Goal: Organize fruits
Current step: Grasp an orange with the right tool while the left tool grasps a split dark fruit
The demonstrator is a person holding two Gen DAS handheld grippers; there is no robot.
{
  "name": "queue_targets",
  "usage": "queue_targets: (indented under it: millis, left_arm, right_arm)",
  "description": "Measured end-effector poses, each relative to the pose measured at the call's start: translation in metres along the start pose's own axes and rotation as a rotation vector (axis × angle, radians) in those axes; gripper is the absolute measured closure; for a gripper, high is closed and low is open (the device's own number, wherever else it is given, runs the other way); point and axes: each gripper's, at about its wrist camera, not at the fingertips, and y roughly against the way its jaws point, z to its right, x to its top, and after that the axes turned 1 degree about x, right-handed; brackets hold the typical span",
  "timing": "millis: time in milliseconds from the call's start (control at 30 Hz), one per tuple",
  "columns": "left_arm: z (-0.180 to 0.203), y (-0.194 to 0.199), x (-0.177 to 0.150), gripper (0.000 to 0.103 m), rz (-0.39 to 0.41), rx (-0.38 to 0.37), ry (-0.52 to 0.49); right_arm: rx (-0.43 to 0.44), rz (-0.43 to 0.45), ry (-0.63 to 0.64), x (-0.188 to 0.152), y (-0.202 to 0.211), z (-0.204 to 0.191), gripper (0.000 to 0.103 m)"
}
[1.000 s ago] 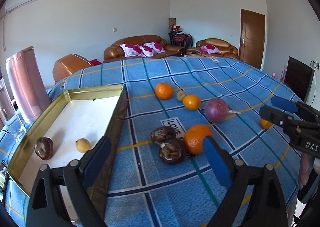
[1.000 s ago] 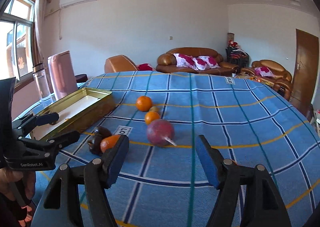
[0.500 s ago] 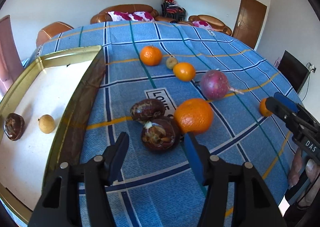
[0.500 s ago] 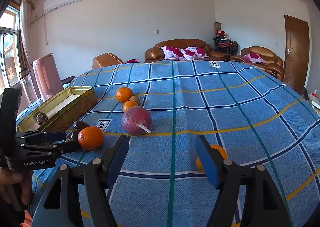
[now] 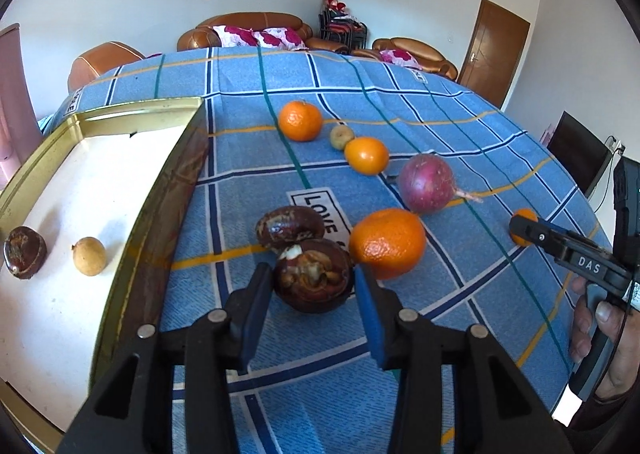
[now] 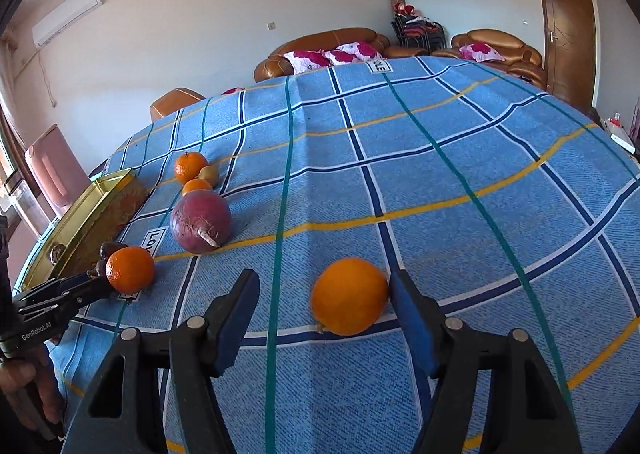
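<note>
My left gripper is open, its blue pads on either side of a dark brown mangosteen on the blue checked cloth; contact is not clear. A second mangosteen and a large orange lie right beside it. My right gripper is open around a small orange, which sits close to the right pad. A gold tray at the left holds a mangosteen and a small yellow fruit.
Farther out on the cloth lie a purple passion fruit, two more oranges and a small greenish fruit. A pink jug stands beyond the tray. The table's edge curves close on the right.
My left gripper has moved down and forward and narrowed until its pads flank the mangosteen. My right gripper has dropped and moved forward so the small orange sits between its pads.
</note>
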Motion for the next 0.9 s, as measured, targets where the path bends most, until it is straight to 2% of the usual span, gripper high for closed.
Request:
queue_targets:
  millis: [33, 100, 333, 900]
  left_arm:
    - [0.0, 0.001, 0.0, 0.059, 0.008, 0.002, 0.0]
    - [0.0, 0.004, 0.001, 0.059, 0.024, 0.006, -0.001]
    - [-0.002, 0.012, 0.001, 0.059, 0.064, 0.009, 0.005]
    - [0.002, 0.027, -0.001, 0.059, 0.142, 0.02, -0.017]
  right_arm:
    - [-0.007, -0.019, 0.001, 0.0, -0.003, -0.001, 0.048]
    - [-0.008, -0.05, 0.004, -0.001, -0.009, -0.001, 0.063]
    - [-0.02, -0.042, 0.059, -0.005, -0.006, -0.011, 0.064]
    - [0.03, 0.089, 0.183, -0.013, 0.016, -0.03, 0.064]
